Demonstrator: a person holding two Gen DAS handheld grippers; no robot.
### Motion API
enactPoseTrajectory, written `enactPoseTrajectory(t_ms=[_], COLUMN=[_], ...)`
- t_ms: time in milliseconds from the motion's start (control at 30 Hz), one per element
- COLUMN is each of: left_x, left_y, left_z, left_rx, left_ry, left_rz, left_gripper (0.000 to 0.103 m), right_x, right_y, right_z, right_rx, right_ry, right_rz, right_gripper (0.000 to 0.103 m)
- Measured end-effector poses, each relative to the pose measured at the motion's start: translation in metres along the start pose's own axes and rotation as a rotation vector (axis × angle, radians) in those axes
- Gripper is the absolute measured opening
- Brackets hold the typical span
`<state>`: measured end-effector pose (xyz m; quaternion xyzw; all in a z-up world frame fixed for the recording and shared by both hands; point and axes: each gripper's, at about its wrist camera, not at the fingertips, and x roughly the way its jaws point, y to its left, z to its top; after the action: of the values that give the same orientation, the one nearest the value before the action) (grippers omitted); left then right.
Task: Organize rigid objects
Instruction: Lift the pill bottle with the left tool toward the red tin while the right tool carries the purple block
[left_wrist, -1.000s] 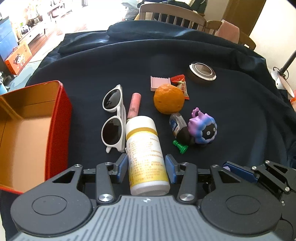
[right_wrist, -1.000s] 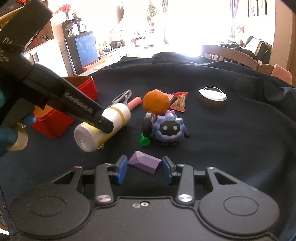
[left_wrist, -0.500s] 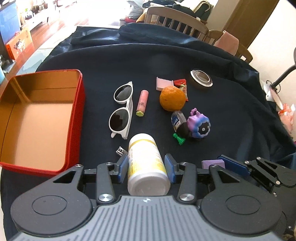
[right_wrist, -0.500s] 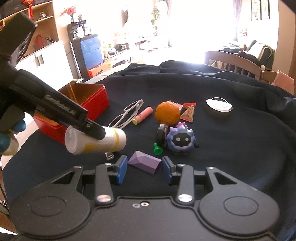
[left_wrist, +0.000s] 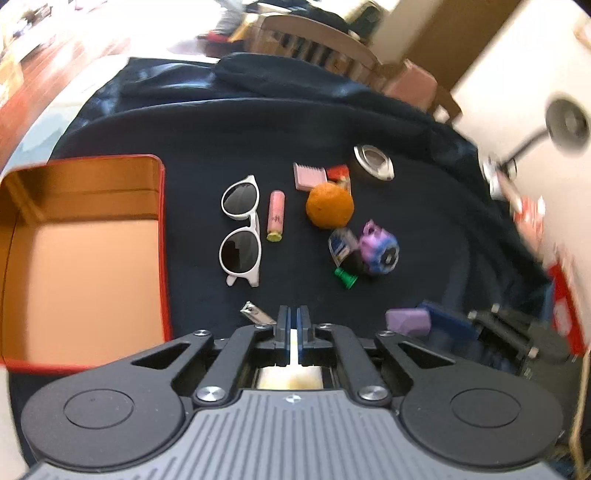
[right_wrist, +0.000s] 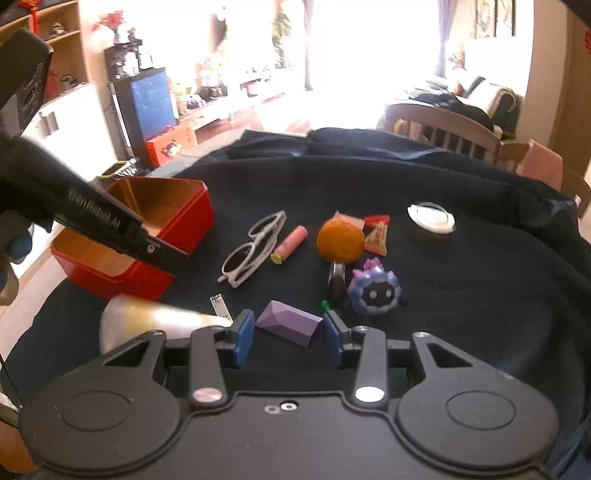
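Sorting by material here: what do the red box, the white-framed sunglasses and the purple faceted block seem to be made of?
Red box: probably tin; glossy walls, gold reflective inside. White-framed sunglasses: likely glossy plastic, dark lenses. Purple faceted block: matte, sharp flat facets; plastic or stone, can't tell.

Left gripper (left_wrist: 293, 325) closed, right gripper (right_wrist: 289, 334) apart.

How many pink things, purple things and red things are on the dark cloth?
Pink: 2, the pink tube and the pink ridged pad
Purple: 2, the purple toy and the purple block
Red: 2, the red box and the red snack packet
Total: 6
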<state>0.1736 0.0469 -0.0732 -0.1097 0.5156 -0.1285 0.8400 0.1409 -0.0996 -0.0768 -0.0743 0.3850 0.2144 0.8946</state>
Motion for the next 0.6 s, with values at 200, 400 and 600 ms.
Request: enactPoseTrajectory(t_ms=[200,400,600], left_x=[0.006,0.006,0.005], left_y=[-0.001,0.000,0.004], left_z=[-0.016,-0.035,-0.046], left_rx=[0.167,0.243,0.237], left_ry=[0.072,0.107,0.101], left_rz=[-0.050,-0.057,-0.032], left_gripper=[0.003,0.013,0.067], right_x=[-0.003,-0.006,-0.008], right_y=[0.007,0.007,0.004], right_z=[-0.008,-0.015,-0.019], right_rx=[0.041,0.065,0.063], right_ry=[0.022,0.022,0.030], right_rz=[-0.030,-0.029,-0.015], right_gripper=[0.040,0.040,0.040])
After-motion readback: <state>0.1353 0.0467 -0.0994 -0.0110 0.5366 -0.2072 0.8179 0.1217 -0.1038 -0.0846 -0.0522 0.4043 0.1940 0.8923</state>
